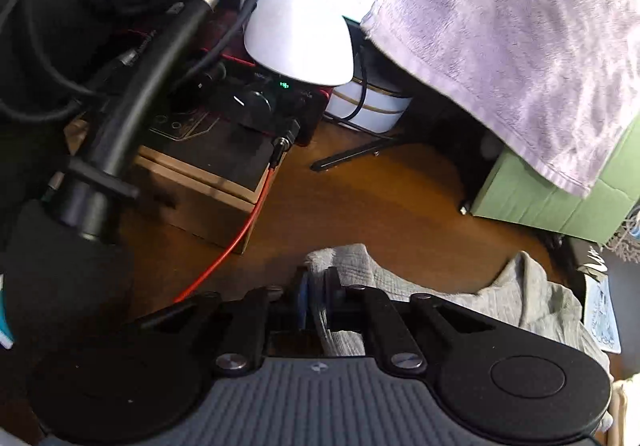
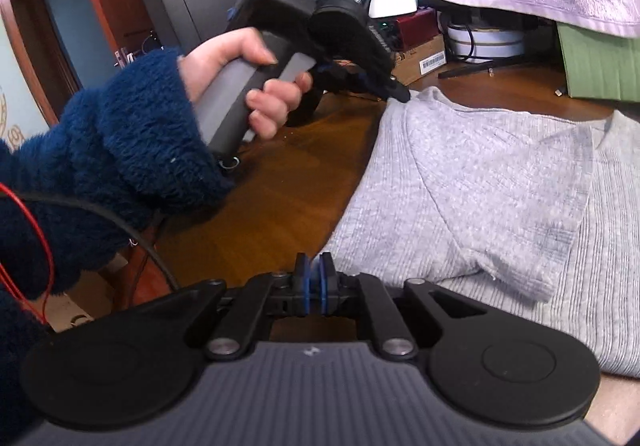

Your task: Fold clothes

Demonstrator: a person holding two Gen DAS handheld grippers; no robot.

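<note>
Left wrist view: your left gripper (image 1: pixel 316 286) has its fingers pinching a fold of one grey ribbed shirt (image 1: pixel 516 294), which lies rumpled on the wooden surface (image 1: pixel 360 197). One lilac towel (image 1: pixel 520 37) hangs over a green box (image 1: pixel 552 201).

Right wrist view: your right gripper (image 2: pixel 314 274) has its fingers nearly pressed together at the shirt's near edge; whether cloth is caught, you cannot tell. The shirt lies flat, one sleeve folded across. Your left hand (image 2: pixel 240 81), in one blue fleece sleeve (image 2: pixel 120 149), holds the other gripper at the far corner.
</note>
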